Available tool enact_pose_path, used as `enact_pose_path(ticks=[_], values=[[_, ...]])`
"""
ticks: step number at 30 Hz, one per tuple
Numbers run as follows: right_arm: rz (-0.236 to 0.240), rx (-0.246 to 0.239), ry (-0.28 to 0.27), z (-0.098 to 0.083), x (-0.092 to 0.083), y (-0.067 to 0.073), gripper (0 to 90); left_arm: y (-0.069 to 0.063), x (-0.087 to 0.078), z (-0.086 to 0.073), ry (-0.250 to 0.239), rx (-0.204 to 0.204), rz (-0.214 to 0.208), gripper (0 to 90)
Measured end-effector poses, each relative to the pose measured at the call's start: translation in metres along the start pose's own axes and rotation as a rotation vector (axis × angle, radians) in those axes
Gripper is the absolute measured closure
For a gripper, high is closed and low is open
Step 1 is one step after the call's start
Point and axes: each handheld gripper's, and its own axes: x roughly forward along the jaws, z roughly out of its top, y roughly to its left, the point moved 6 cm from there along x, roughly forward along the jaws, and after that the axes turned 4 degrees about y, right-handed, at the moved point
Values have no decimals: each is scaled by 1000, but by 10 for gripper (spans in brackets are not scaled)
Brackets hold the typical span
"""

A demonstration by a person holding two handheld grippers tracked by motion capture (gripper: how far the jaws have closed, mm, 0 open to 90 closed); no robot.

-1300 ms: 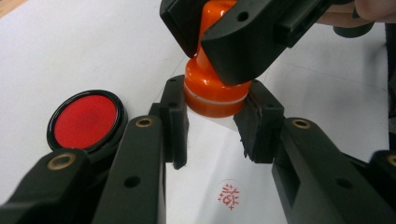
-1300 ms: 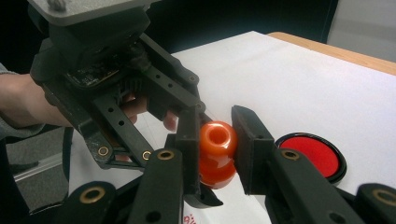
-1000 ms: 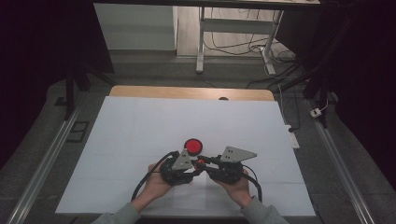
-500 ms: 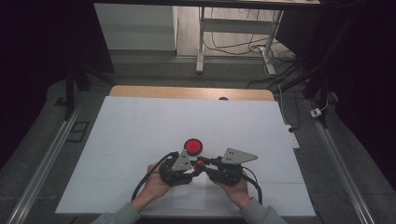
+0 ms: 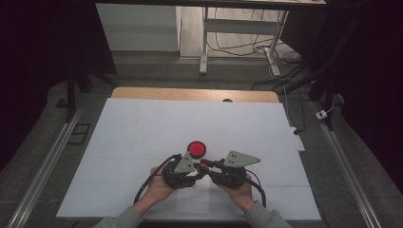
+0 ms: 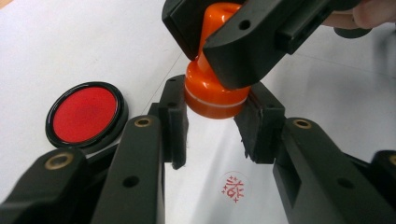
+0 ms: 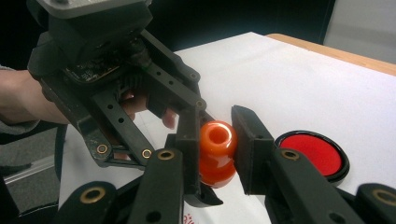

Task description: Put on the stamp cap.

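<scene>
While both tongs meet over the near middle of the white sheet [image 5: 142, 142], the orange stamp [image 6: 212, 88] sits between them, clear of the paper. The right gripper [image 7: 215, 149] has its jaws closed on the stamp's knobbed handle, pads pressing it from either side. The left gripper [image 6: 212, 123] stands with its pads against the wide base, at about nine and three o'clock of it in the left gripper view; by the look of it those jaws are closed on the base too, though the contact on the left pad is hard to make out. The stamp's long axis runs roughly upright, handle toward twelve o'clock, inked face toward six. A red stamped mark [image 6: 233, 186] lies on the sheet just below that face, at six o'clock. The round red ink pad [image 5: 196, 148] lies at about twelve o'clock from the grippers in the high view, near them, nearer the left one. Any re-inking would likely mean carrying the stamp that way.
</scene>
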Motion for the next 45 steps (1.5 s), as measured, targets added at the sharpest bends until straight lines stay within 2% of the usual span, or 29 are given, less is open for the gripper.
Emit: enact_pose_path(ticks=[13, 23, 37, 45], values=[[-8, 4, -8, 1, -1, -2, 720, 1, 0, 0, -7, -11, 3, 497], [-14, 5, -14, 2, -4, -4, 720, 6, -5, -3, -14, -42, 33, 362], [-30, 10, -23, 4, -9, -10, 720, 14, -28, -18, -18, -84, 26, 278], [-45, 16, -32, 6, -13, -14, 720, 21, -45, -29, -32, -127, 30, 267]])
